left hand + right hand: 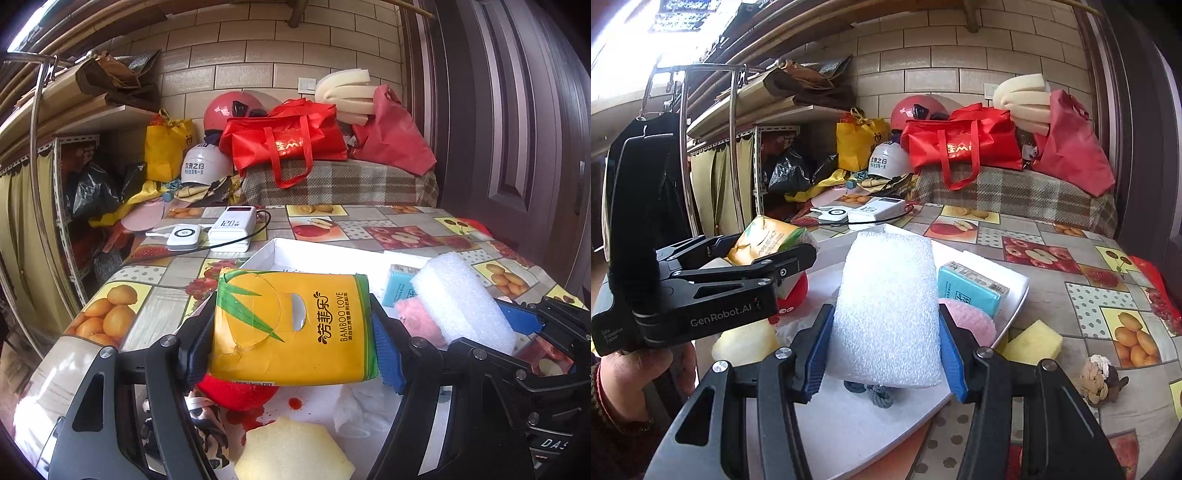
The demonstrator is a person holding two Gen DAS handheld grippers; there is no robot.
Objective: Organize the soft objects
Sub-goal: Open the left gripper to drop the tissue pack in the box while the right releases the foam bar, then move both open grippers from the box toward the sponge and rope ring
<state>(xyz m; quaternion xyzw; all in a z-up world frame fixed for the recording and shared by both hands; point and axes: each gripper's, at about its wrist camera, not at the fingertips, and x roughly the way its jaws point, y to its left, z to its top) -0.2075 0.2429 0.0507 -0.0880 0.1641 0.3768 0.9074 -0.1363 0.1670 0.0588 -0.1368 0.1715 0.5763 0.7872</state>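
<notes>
Mid-task. Yellow tissue pack (295, 328) is clamped in left claw (291, 332), centre frame; white foam block (886, 310) is clamped in right claw (884, 332), both above white tray (1015, 295). Blue tissue pack (971, 290) and pink sponge (975, 321) are already trayed; yellow sponge (1032, 341) remains on bench (1052, 251), lower right.

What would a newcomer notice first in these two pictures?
First, the yellow tissue pack clamped in the left gripper above the white tray. Next, the white foam block held in the right gripper over the same tray. Behind, red bags pile on a checked cover by the wall.
</notes>
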